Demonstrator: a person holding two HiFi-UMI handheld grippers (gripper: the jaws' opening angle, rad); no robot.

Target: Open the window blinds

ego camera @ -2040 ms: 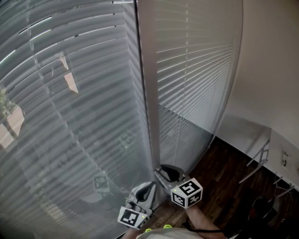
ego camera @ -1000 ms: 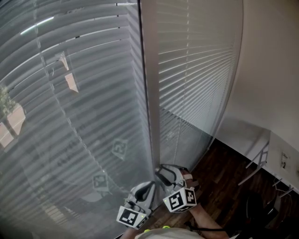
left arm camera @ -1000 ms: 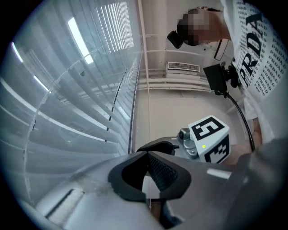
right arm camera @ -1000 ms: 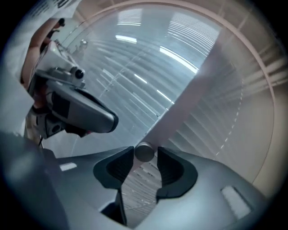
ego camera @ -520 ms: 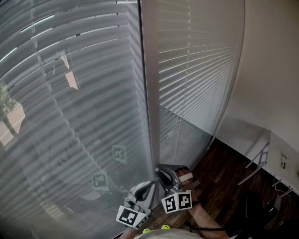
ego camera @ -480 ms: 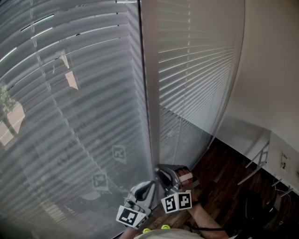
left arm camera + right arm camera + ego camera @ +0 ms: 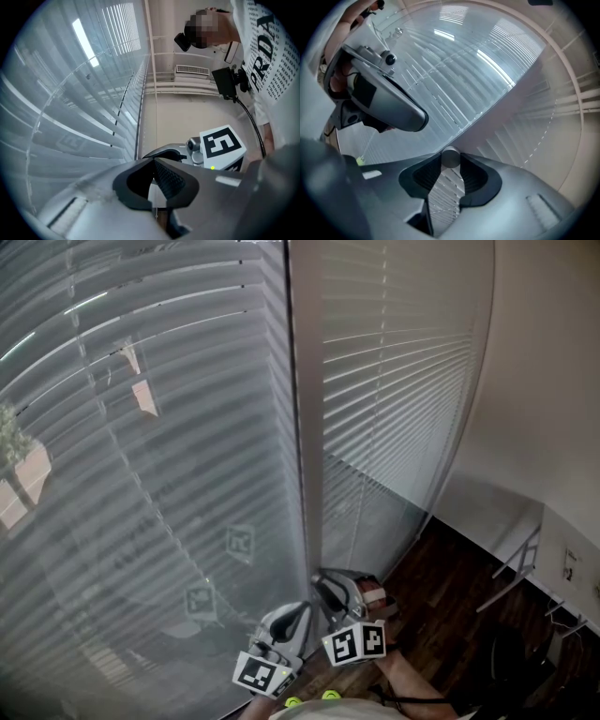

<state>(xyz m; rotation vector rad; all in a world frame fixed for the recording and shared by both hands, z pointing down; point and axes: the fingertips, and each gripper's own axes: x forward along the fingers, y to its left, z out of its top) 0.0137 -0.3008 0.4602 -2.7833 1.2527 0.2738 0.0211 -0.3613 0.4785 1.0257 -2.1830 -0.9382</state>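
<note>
Window blinds (image 7: 141,474) are hanging lowered across both panes on the far side. Right gripper (image 7: 451,163) fingers are clamping the blinds' round grey wand (image 7: 450,156), while left gripper (image 7: 153,161) fingers are pressing together just near-left of it.

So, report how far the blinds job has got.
Done: nothing visible yet; the slats look mostly shut. In hand: the right gripper has just been closing its jaws on the tilt wand. Still to do: twist it until the slats open.

Wand (image 7: 451,157) beside post (image 7: 305,427), blinds (image 7: 141,474) either side
</note>
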